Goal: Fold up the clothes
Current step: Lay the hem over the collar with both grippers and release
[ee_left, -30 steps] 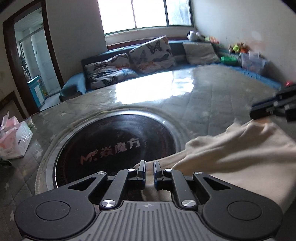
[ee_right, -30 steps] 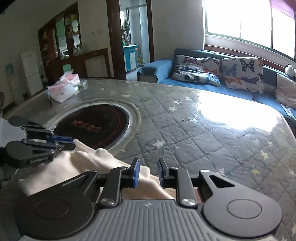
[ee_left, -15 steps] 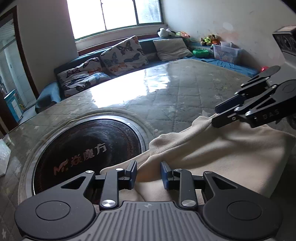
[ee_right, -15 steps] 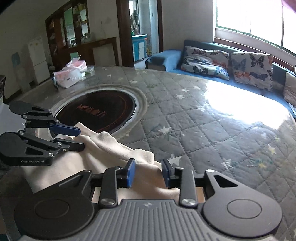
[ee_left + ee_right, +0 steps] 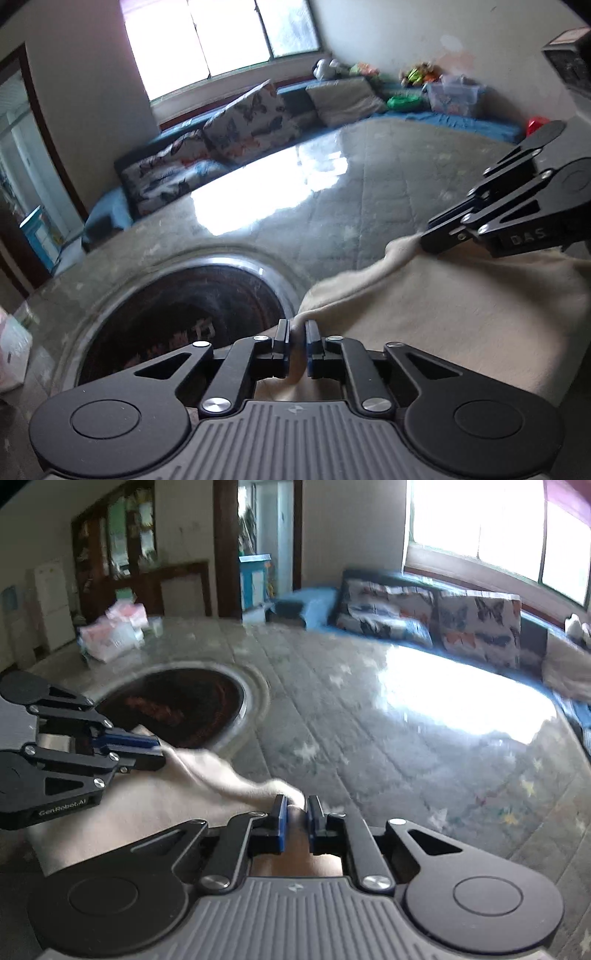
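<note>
Cloth point(image 5: 461, 314), cream, lay lower right of left view on quilted table point(image 5: 369, 221), beside round dark plate point(image 5: 184, 314). Left tool point(image 5: 298, 332) and right tool point(image 5: 296, 810) were closing, each pinching cloth edge, likely to lift it for fold.

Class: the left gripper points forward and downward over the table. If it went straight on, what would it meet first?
Probably the dark round inset in the quilted table, just past the cream garment edge on which the left gripper is closing; depth is uncertain.
</note>
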Motion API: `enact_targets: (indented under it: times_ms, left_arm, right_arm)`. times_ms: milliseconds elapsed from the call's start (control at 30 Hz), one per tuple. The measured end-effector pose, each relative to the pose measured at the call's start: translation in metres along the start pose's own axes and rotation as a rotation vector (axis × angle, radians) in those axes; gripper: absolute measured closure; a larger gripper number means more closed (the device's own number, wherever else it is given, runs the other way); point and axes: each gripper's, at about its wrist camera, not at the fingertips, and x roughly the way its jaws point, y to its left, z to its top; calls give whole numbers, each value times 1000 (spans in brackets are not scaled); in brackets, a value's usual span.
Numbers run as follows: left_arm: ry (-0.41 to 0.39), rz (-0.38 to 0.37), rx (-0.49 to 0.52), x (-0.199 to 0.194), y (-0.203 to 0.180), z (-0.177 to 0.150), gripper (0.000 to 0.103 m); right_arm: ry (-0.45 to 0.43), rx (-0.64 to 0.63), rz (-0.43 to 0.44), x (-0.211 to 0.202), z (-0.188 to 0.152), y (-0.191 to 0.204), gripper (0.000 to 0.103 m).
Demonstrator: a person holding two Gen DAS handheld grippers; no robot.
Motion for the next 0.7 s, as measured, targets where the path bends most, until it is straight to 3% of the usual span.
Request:
enact_targets:
  times_ms: [100, 300, 433, 700]
  left_arm:
    - [0, 4, -11, -1, 2, 0, 87]
    - [-7, 18, -31, -6, 5, 1, 74]
    - [-22, 20, -42, -14, 3, 1, 73]
    - [-52, -18, -67, -39, -10, 0, 73]
  right_arm:
    - [-6, 29, 2, -3, -1, -7, 82]
    - [-54, 18, 15, -43, -10, -9, 82]
    - [-40, 12, 30, -57, -26, -6, 83]
    - [-15, 125, -33, -39, -41, -35, 83]
